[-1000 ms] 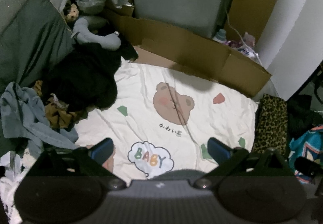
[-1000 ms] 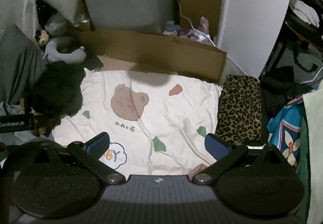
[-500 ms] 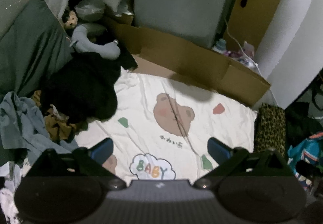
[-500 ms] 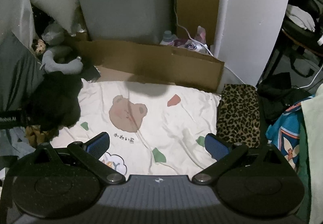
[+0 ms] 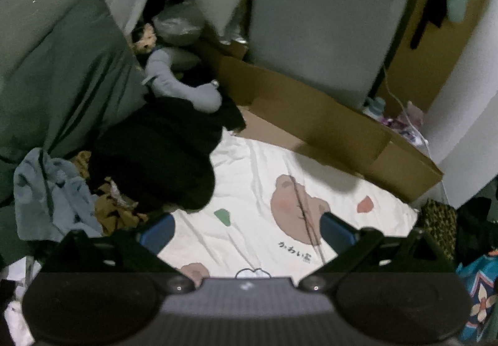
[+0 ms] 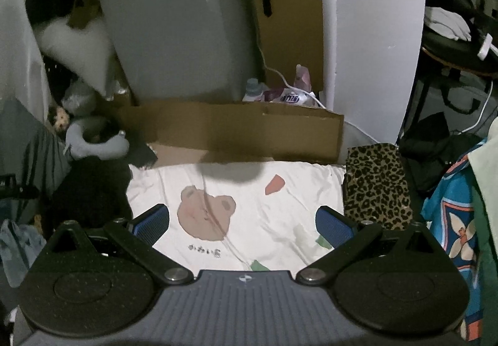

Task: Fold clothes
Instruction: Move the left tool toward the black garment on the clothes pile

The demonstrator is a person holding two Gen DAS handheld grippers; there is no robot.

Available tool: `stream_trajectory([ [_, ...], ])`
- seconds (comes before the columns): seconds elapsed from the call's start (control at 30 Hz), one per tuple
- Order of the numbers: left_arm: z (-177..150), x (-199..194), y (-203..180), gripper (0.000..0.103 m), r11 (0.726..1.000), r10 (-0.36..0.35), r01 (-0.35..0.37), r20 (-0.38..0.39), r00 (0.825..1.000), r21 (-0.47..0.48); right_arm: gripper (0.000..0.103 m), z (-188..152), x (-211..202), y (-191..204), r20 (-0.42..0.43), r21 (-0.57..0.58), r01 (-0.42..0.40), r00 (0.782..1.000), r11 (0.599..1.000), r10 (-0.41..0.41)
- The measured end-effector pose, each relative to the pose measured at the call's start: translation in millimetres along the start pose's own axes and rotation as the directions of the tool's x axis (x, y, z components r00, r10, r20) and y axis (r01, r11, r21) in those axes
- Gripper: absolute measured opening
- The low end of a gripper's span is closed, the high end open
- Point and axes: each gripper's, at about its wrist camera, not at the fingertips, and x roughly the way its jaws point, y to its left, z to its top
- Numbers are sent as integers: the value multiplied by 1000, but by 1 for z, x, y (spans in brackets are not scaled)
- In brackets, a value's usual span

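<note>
Both the left tongs and the right tongs hover spread and empty above the bear-print sheet. The black garment lies heaped ahead-left of the left tongs (clearly the nearer pair), beside the blue cloth.

Cardboard box behind bear-print sheet; possibly 1 doll.

Small Japanese characters "かわい" stand under the bear on the white sheet.
</note>
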Motion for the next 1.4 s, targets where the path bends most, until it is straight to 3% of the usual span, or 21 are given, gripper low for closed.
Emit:
stream_trajectory([
  [0.33, -4, 4, 47, 101, 999, -9, 10, 25, 1000, -31, 103, -8, 1, 24, 72, -9, 23, 997, 1000, -22],
  [0.7, -3, 4, 70, 101, 999, -12, 15, 55, 998, -49, 103, -20, 5, 37, 146, 67, -30, 989, 997, 20],
  [1.03, -4, 17, 87, 101, 999, 5, -2, 68, 998, -47, 103, -27, 20, 48, 130, 36, -64, 990, 997, 59],
  [1.17, -6, 20, 84, 100, 999, -20, 17, 105, 994, 29, 103, -28, 32, 51, 126, 23, -51, 991, 998, 48],
  [1.4, -5, 52, 89, 93, 999, -28, 27, 54, 998, 21, 103, -27, 59, 55, 86, -11, -35, 996, 999, 36],
])
